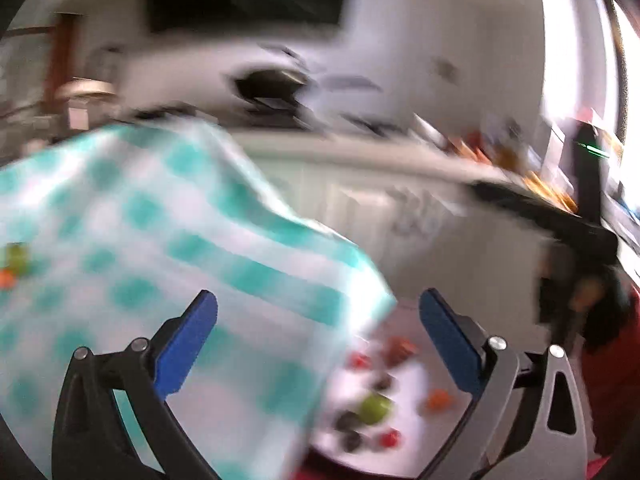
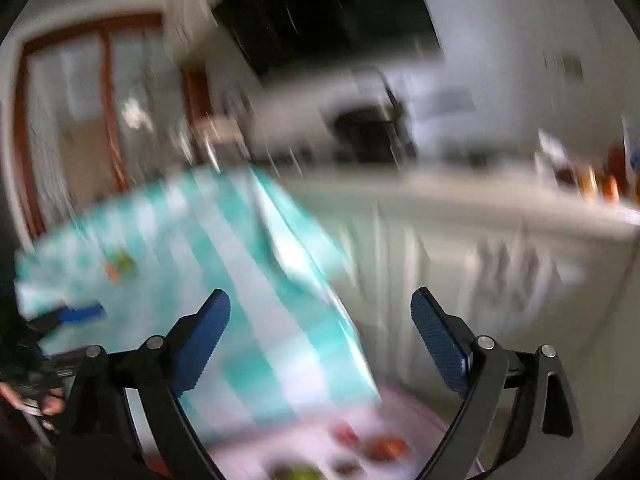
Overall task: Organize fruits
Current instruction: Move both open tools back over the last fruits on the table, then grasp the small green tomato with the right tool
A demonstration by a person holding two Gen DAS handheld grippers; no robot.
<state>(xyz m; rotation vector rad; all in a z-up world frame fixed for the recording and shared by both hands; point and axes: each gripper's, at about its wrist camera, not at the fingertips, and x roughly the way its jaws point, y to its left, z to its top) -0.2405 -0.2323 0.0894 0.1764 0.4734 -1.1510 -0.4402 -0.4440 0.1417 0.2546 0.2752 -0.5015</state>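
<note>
Both views are motion-blurred. In the left wrist view my left gripper is open and empty, above a table with a teal-and-white checked cloth. Below the table corner a white round plate holds several fruits: a green one, small red ones, an orange one and dark ones. A green and an orange fruit lie on the cloth at far left. In the right wrist view my right gripper is open and empty over the same cloth; the plate with fruit shows at the bottom.
A light counter with cabinet doors runs behind the table, with bottles and jars at its right end. The left gripper's blue finger shows at the left of the right wrist view. The right gripper shows as a dark shape in the left wrist view.
</note>
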